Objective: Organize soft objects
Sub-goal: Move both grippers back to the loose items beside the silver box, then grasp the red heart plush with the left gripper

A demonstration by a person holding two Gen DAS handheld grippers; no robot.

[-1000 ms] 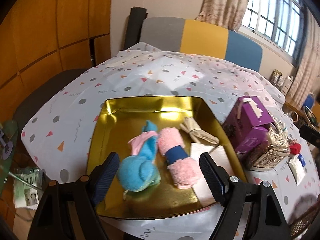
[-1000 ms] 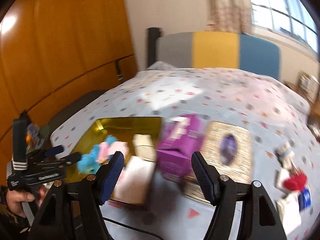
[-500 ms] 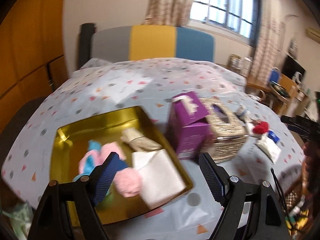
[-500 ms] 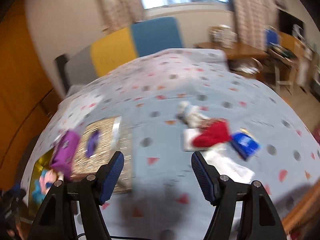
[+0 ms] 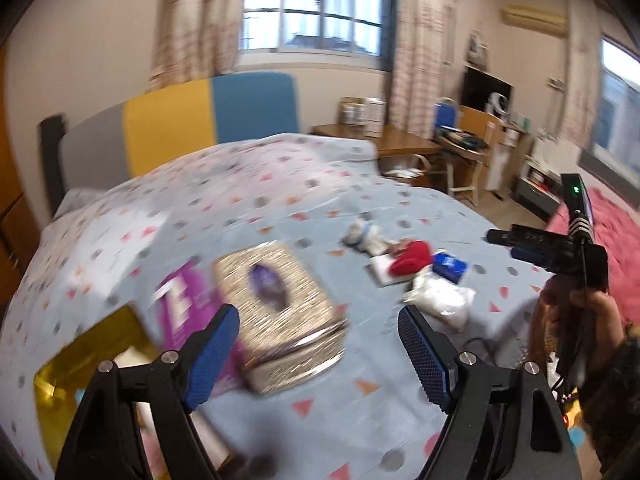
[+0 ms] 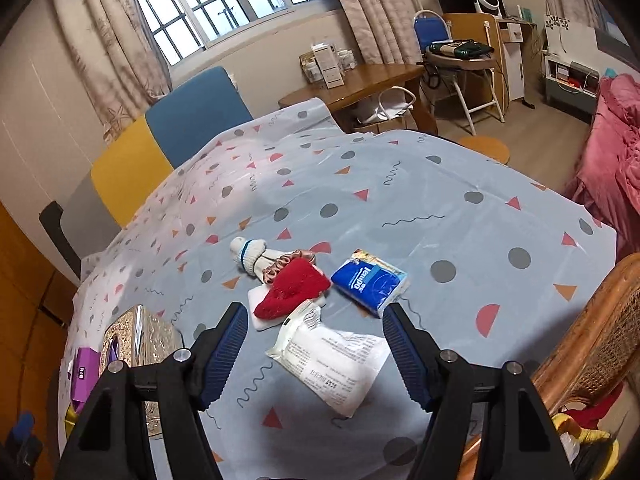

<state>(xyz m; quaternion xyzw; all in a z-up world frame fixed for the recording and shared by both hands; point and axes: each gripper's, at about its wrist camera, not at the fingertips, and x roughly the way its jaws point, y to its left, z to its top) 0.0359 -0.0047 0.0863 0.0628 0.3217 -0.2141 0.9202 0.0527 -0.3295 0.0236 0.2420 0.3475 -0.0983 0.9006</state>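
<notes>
Patterned cloth (image 6: 400,208) covers the table. Near its middle lie the soft things, bunched together: a red sock (image 6: 294,288) on a white pad (image 6: 260,308), a white sock (image 6: 250,254) behind it, a blue tissue pack (image 6: 370,280) and a white packet (image 6: 332,360). The right gripper (image 6: 314,350) hangs over the packet, fingers spread, empty. The left gripper (image 5: 320,354), also spread and empty, hovers by the silver box (image 5: 280,312), purple box (image 5: 180,308) and gold tray (image 5: 80,360).

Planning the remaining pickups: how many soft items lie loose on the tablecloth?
5: white sock, red sock, white pad beneath it, blue tissue pack, white packet. Some may be hidden.
</notes>
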